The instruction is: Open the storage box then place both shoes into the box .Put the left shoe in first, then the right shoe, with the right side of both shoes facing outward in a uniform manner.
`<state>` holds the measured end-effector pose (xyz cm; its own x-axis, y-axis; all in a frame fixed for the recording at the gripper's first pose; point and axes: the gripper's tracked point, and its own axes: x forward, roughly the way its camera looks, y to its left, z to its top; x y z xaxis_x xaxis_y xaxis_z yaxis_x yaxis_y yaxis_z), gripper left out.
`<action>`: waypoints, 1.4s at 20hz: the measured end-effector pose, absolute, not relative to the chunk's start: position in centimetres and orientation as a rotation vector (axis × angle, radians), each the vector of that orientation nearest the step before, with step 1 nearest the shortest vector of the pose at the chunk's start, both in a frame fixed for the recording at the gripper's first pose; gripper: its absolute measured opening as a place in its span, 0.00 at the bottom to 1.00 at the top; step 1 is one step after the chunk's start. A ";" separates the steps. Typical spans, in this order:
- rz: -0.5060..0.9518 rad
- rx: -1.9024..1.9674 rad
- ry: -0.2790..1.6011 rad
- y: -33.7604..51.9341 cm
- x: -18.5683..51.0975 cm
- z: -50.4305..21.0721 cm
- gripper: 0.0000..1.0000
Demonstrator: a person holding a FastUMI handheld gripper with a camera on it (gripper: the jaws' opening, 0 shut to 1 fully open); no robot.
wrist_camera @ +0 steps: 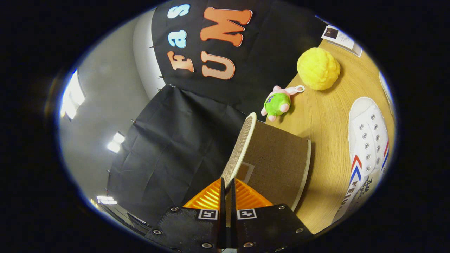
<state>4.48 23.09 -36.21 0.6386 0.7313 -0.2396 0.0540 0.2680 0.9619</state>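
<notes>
- the gripper [227, 182] was seen with its two fingers drawn almost together, only a thin slit left between them.
- the cream-edged rim of the storage box lid [238, 151] was pinched in that slit, both fingers pressed on it, one on either side.
- the lid was held raised and tilted, its woven inner face turned toward the booth wall side and its edge running up and away from the fingertips.
- the storage box [277, 161], brown fabric with pale trim, was located just ahead of the fingers, resting on the wooden table [323, 116].
- a pale patch was noted on the box side close to the fingertips; it could not be told what it was.
- a white shoe [367, 140] with metal eyelets and red and blue chevron stripes was laid on the table beside the box, apart from it, outside the box.
- a second shoe could not be made out.
- a green and pink plush toy [277, 103] was placed beyond the box, near the far edge of the table.
- a yellow woolly ball [318, 69] was positioned further beyond, near the toy but not touching it.
- a printed card [339, 38] was laid at the far corner of the table.
</notes>
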 end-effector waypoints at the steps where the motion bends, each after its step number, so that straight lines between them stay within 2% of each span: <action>1: 0.536 1.229 0.787 23.4 4.4 -35.9 0.05; 15: 0.563 1.210 0.776 24.7 4.6 -34.1 0.02; 20: 0.479 1.275 0.828 24.6 4.2 -37.4 0.02; 22: 0.454 1.302 0.819 24.7 4.1 -38.4 0.05; 23: 0.469 1.340 0.810 25.0 4.1 -38.1 0.09; 25: 0.493 1.377 0.799 25.6 4.2 -37.5 0.12; 28: 0.524 1.322 0.789 26.5 4.0 -37.2 0.12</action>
<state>4.02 26.53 -37.23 0.6422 0.7377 -0.2083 0.0948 0.1931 0.9766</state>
